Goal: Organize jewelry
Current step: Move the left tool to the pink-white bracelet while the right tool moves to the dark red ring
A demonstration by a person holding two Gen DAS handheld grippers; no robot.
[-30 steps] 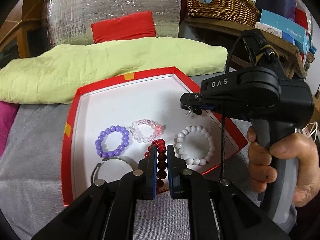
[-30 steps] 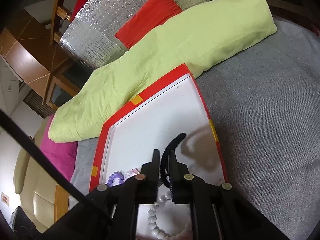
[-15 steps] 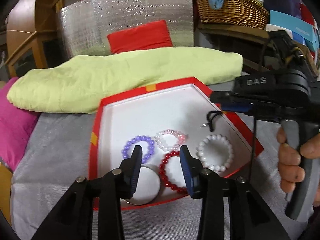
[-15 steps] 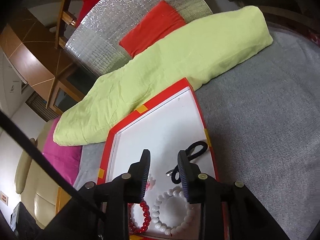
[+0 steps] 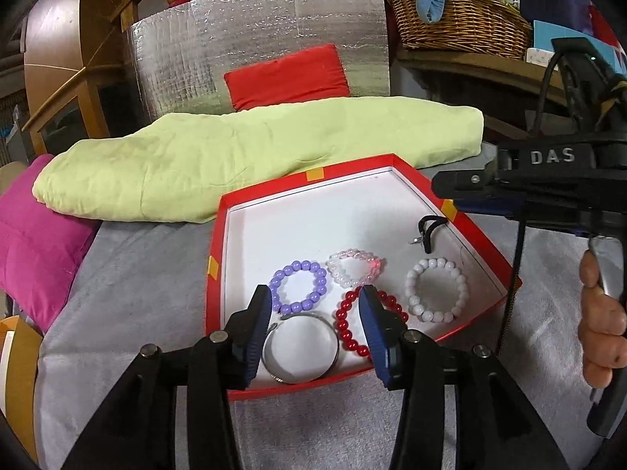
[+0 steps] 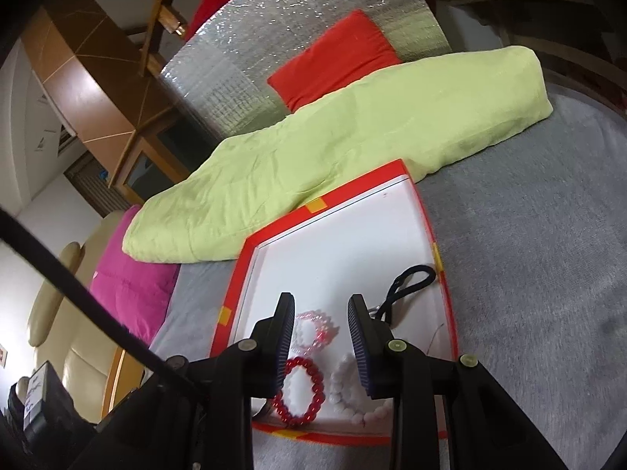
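Six pieces of jewelry lie in the red box [image 5: 214,274], its far half bare. Left claw [image 5: 315,331] is opening, empty, above the near rim; right claw [image 6: 321,342] hangs spread, empty.

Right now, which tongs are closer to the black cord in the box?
Right. The right tongs hover just beside the black cord. The left tongs, opening and empty, sit over the silver bangle at the box's near end.
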